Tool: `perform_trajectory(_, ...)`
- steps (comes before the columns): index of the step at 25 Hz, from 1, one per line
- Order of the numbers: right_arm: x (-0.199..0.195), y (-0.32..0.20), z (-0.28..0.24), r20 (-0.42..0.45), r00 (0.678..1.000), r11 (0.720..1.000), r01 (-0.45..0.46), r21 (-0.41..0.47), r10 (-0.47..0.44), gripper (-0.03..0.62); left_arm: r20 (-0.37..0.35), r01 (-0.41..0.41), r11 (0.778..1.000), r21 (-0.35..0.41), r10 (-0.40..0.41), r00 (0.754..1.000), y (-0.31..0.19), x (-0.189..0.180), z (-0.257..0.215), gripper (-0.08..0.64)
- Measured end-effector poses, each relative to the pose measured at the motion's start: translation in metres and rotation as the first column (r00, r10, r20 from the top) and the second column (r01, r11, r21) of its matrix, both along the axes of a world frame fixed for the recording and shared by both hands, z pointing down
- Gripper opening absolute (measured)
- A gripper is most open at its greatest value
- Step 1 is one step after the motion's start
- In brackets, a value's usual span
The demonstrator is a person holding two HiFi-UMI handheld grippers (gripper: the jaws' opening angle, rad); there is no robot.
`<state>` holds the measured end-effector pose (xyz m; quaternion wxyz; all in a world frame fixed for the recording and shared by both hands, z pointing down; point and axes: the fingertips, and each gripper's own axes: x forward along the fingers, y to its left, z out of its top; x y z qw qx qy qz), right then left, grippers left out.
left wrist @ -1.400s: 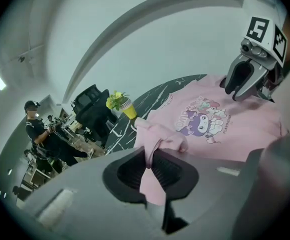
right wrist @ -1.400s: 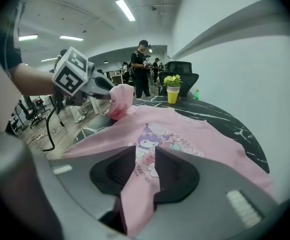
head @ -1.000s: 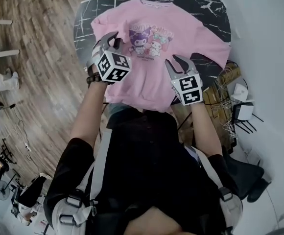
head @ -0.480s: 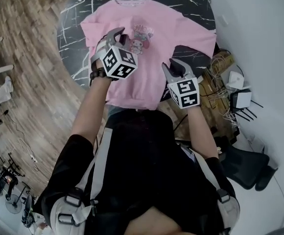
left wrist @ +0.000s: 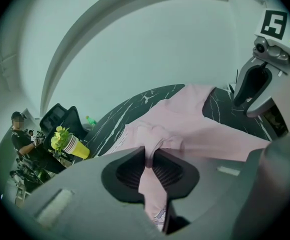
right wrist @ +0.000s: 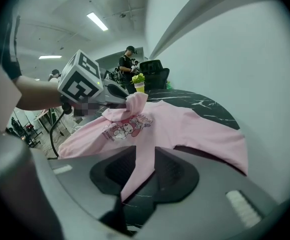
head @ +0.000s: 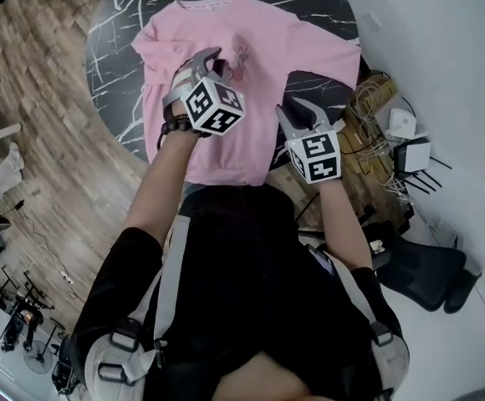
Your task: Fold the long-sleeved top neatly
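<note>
Pink, and spread over most of the black, white-veined round bench (head: 113, 53), the long-sleeved top (head: 263, 53) lies front up. Its neckline is toward the bench's far edge and its hem (head: 226, 172) reaches the bench's near edge, next to my body. One sleeve (head: 334, 57) runs out toward the bench's right side, close to the white wall.

My left hand-held gripper (left wrist: 150, 166) hangs over the middle of the bench, tilted downward. Its jaws are nearly together, and a fold of the pink fabric is pinched between the ribbed pads. From the other side that fold shows as a small bunch raised off the bench just above the cartoon print (right wrist: 127, 129).

My right hand-held gripper (right wrist: 142, 166) is at the bench's near right edge, also pointing downward. Its jaws stand narrow, with a strip of the top's side clamped between them. The strip rises from the bench into the pads, and the dark bench top shows under it.

The two hand-held grippers are near each other but apart, the left one farther in over the bench than the right.

A yellow cup (left wrist: 75, 145) with green leaves stands at the bench's far edge, clear of the top. Wooden floor (head: 33, 98) lies to the bench's left. A tangle of cables (head: 376, 119) and some white boxes sit between the bench's right side and the wall.
</note>
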<state>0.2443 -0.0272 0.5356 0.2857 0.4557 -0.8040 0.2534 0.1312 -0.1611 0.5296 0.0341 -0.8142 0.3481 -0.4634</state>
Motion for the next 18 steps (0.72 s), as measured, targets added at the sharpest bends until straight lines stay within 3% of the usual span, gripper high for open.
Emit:
perform_trajectory(4, 0.01, 0.001, 0.002, -0.013, 1.0, 1.0, -0.008, -0.008, 0.008, 0.124, -0.02, -0.048, 0.998, -0.036, 0.047, 0.999, 0.008, 0.017, 0.005, 0.13)
perform_trajectory(8, 0.016, -0.002, 0.0, -0.014, 1.0, 1.0, -0.013, -0.004, 0.012, 0.124, -0.024, -0.061, 0.997, -0.042, 0.06, 0.998, 0.011, 0.024, 0.008, 0.135)
perform_trajectory(13, 0.016, -0.007, 0.0, -0.015, 1.0, 1.0, -0.005, 0.002, 0.005, 0.124, -0.035, -0.033, 0.997, -0.063, 0.031, 0.999, 0.014, 0.014, 0.013, 0.135)
perform_trajectory(18, -0.005, -0.024, -0.001, -0.009, 0.999, 0.999, 0.039, 0.026, -0.039, 0.124, -0.034, 0.044, 0.995, -0.093, -0.047, 0.998, 0.019, -0.023, 0.019, 0.134)
